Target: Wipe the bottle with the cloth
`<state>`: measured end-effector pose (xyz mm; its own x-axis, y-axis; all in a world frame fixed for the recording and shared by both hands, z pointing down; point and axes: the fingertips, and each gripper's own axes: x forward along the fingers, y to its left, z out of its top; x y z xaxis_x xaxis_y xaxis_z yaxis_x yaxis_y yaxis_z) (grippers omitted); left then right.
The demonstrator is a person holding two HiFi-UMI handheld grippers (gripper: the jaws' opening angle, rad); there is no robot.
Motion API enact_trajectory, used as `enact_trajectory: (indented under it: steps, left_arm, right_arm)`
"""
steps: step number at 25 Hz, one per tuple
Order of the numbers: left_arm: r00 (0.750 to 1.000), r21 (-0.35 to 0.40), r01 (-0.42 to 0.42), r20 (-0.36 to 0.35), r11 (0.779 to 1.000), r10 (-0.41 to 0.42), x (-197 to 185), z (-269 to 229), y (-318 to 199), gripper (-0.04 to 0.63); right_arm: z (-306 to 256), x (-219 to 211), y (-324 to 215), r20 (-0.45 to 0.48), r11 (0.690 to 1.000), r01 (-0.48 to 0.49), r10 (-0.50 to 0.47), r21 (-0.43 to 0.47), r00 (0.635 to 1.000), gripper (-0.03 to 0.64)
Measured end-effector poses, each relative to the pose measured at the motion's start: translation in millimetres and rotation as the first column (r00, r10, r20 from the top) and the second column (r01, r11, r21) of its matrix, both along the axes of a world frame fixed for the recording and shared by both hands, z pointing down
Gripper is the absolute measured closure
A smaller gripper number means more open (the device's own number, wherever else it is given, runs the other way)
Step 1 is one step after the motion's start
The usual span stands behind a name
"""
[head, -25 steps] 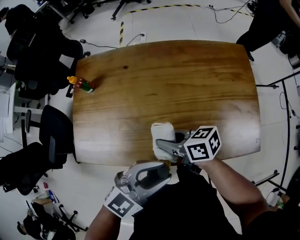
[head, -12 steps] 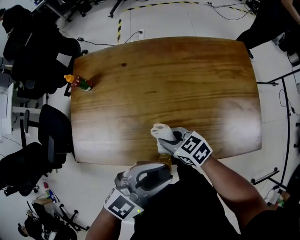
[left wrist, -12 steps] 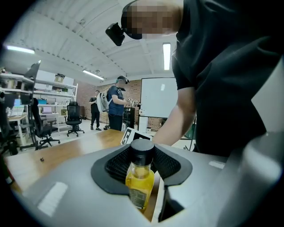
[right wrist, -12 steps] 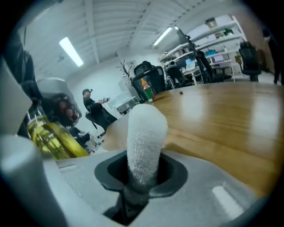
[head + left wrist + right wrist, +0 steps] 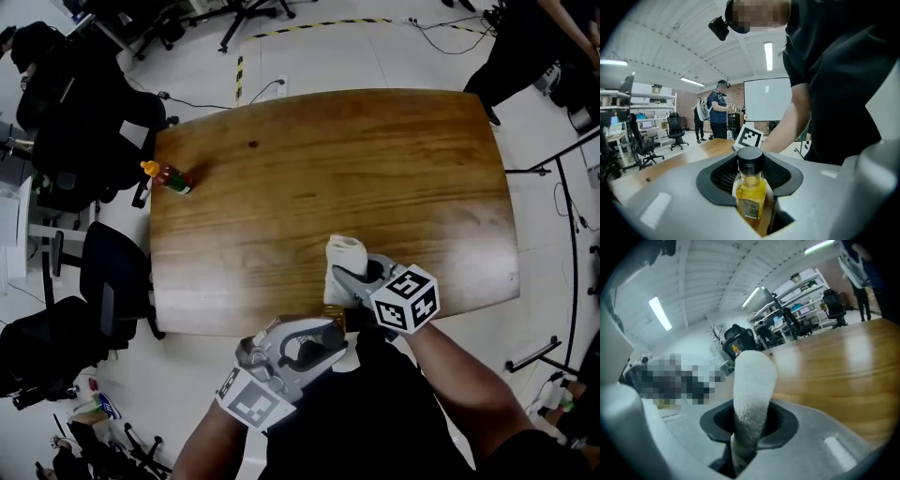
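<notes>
A small bottle (image 5: 750,190) of yellow liquid with a black cap stands between the jaws of my left gripper (image 5: 752,206), which is shut on its body. In the head view the bottle (image 5: 335,319) shows only as an amber sliver at the table's near edge, above the left gripper (image 5: 298,352). My right gripper (image 5: 361,289) is shut on a rolled white cloth (image 5: 345,258), which sticks out past its jaws just beyond the bottle. The right gripper view shows the cloth (image 5: 752,394) pinched upright between the jaws of the right gripper (image 5: 747,446).
The wooden table (image 5: 375,169) spreads ahead. A red sauce bottle (image 5: 169,174) with a yellow cap lies near its far left edge. Black office chairs (image 5: 84,122) stand to the left, with cables on the floor beyond. People stand in the background of the left gripper view.
The right gripper with the cloth has shifted a little to the right and turned over the bottle. The left gripper has kept its hold and place.
</notes>
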<state>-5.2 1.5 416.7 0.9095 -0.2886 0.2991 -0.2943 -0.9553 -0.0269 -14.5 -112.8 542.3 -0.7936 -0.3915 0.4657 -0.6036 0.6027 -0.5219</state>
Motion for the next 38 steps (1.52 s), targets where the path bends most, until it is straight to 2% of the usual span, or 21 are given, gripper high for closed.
enact_trajectory:
  steps: [6,9,11,13,14,17,20,22,23,25,26,31,32,33,36,38]
  left_arm:
    - [1.0,0.035,0.014,-0.005,0.999,-0.014,-8,0,-34,0.419]
    - [0.999,0.015,0.028,-0.022,0.999,-0.028,-10,4,-49,0.417]
    - [0.998,-0.026,0.026,-0.061,0.999,-0.027,-8,7,-53,0.413]
    - [0.992,-0.068,0.017,-0.128,0.998,-0.025,-6,5,-55,0.344]
    - [0.986,-0.082,0.019,-0.162,0.996,-0.032,-7,1,-57,0.34]
    - [0.961,-0.131,0.034,-0.269,0.991,-0.069,-28,-19,-59,0.324]
    - [0.924,-0.209,0.048,-0.363,0.977,-0.123,-62,-37,-47,0.325]
    - [0.892,-0.297,0.083,-0.403,0.951,-0.204,-81,-42,-41,0.368]
    - [0.877,-0.349,0.113,-0.405,0.93,-0.258,-89,-41,-38,0.413]
    - [0.856,-0.436,0.176,-0.375,0.883,-0.356,-102,-32,-31,0.542]
    - [0.851,-0.465,0.204,-0.351,0.861,-0.391,-106,-25,-26,0.578]
    - [0.849,-0.569,0.361,-0.127,0.739,-0.512,-124,18,18,0.578]
    - [0.845,-0.565,0.394,-0.088,0.725,-0.527,-129,19,28,0.578]
    - [0.84,-0.544,0.429,-0.054,0.721,-0.541,-133,19,38,0.578]
    - [0.817,-0.446,0.523,0.02,0.726,-0.576,-134,13,65,0.578]
    - [0.805,-0.416,0.559,0.067,0.717,-0.589,-124,11,89,0.578]
  right_arm:
    - [-55,35,-11,0.053,0.988,-0.156,0.155,0.016,0.987,0.538]
    - [-75,47,-7,0.051,0.976,-0.218,0.217,0.013,0.975,0.538]
    - [-88,52,0,0.045,0.968,-0.25,0.249,0.026,0.968,0.538]
    - [-97,59,10,0.028,0.957,-0.286,0.285,0.046,0.958,0.538]
    - [-101,62,15,0.019,0.951,-0.304,0.304,0.058,0.953,0.538]
    - [-114,62,31,0.006,0.927,-0.362,0.363,0.099,0.932,0.538]
    - [-122,53,53,0.005,0.896,-0.426,0.429,0.123,0.903,0.538]
    - [-127,52,69,0.003,0.878,-0.462,0.465,0.125,0.885,0.538]
    - [-128,52,79,0.002,0.873,-0.472,0.476,0.124,0.88,0.538]
    - [-129,51,98,-0.007,0.874,-0.472,0.476,0.12,0.88,0.538]
    - [-128,50,107,-0.014,0.879,-0.462,0.467,0.116,0.884,0.538]
    - [-128,41,150,-0.044,0.927,-0.363,0.368,0.095,0.929,0.538]
    - [-134,38,158,-0.043,0.936,-0.336,0.342,0.103,0.939,0.538]
    - [-141,37,166,-0.041,0.945,-0.308,0.314,0.113,0.948,0.538]
    - [-155,43,192,-0.019,0.961,-0.236,0.242,0.146,0.97,0.538]
    - [-163,55,212,0.008,0.963,-0.217,0.218,0.163,0.976,0.538]
